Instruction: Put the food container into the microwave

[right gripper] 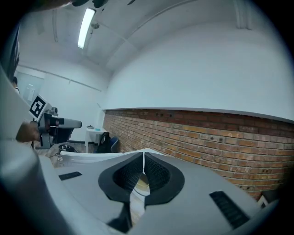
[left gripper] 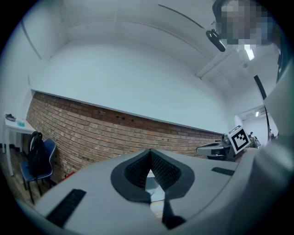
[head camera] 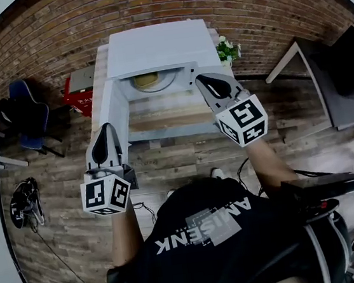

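Brick wall [head camera: 243, 1] behind open microwave [head camera: 153, 48]; left gripper [head camera: 106, 128], right gripper [head camera: 203, 80] level, jaws together.

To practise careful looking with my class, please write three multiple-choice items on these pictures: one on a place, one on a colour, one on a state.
1. Where is the food container?
A. on top of the microwave
B. inside it
C. underneath it

2. What colour is the chair by the brick wall?
A. blue
B. yellow
C. green

3. How is the microwave door?
A. shut
B. taken off
C. open

Key: 1 B, the head view shows the container sitting within the microwave's open cavity. 2 A, the chair's seat and back are blue. 3 C, the door stands swung out at the left, leaving the cavity exposed.
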Demonstrator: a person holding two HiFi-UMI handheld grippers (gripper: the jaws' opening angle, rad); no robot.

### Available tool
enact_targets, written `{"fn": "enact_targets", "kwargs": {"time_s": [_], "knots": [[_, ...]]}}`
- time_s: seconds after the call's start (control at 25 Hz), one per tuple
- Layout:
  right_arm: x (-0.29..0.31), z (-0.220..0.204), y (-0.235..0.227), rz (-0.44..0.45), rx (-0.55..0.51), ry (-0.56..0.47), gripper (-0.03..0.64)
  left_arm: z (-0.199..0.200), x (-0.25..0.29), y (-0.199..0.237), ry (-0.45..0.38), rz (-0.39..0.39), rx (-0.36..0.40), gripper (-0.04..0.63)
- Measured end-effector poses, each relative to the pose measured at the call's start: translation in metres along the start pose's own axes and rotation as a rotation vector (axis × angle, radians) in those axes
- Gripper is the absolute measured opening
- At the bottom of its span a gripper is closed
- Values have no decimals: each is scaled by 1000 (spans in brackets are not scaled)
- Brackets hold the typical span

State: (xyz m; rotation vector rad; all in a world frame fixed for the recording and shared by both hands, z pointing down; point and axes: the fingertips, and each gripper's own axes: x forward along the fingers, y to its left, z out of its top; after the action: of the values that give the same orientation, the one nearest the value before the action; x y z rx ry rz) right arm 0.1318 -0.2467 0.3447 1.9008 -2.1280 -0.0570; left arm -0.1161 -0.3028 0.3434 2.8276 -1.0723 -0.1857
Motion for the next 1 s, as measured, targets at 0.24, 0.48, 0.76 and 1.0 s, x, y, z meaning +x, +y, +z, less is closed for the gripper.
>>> {"fn": "enact_targets", "kwargs": {"time_s": [0.24,0.48,0.76,1.0], "knots": [[-32,0,-50,-18,12,-21,44,0,25,-39,11,16,21,12],[-51,-6,-82,-20,26,-41,41,0,38,-64,7,43,39,12],[-59,-9,-110,0,46,-65,41,3,47,-88,10,80,41,12],[-63,-13,-119,12,46,-73,41,3,50,-94,14,102,56,12]]}}
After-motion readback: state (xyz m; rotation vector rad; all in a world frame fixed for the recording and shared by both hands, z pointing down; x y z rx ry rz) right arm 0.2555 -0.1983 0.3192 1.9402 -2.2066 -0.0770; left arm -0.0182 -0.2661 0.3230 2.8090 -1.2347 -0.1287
